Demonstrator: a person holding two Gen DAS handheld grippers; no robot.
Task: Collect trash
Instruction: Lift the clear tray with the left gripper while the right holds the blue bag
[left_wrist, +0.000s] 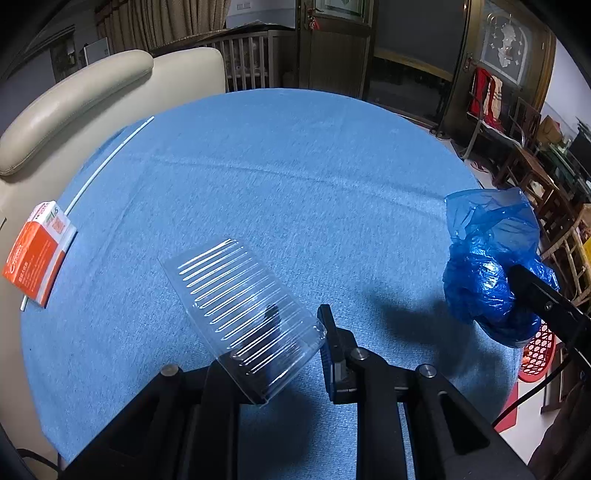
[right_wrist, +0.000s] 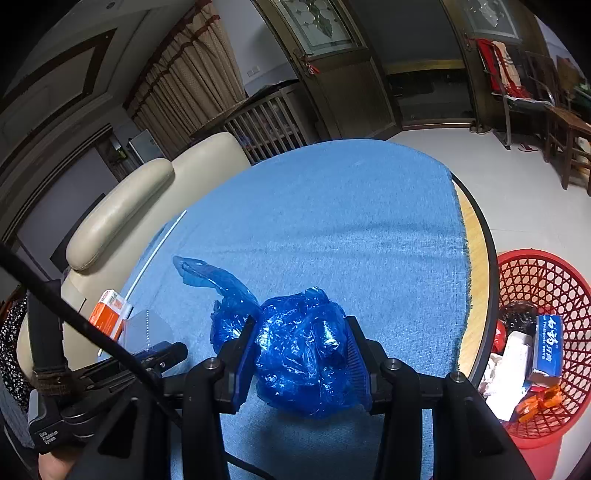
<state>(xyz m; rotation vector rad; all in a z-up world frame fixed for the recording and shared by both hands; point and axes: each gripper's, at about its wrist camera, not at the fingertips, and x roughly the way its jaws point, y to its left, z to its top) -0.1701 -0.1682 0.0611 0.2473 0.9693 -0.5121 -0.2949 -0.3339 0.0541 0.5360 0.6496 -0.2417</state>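
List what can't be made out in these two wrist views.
- Left gripper: its left finger is behind the clear plastic tray, so grip contact is unclear.
- Orange box: print too small in either view.
- Red basket: lower contents hidden by its wall and the right gripper.
- Blue plastic bag: contents, if any, hidden.
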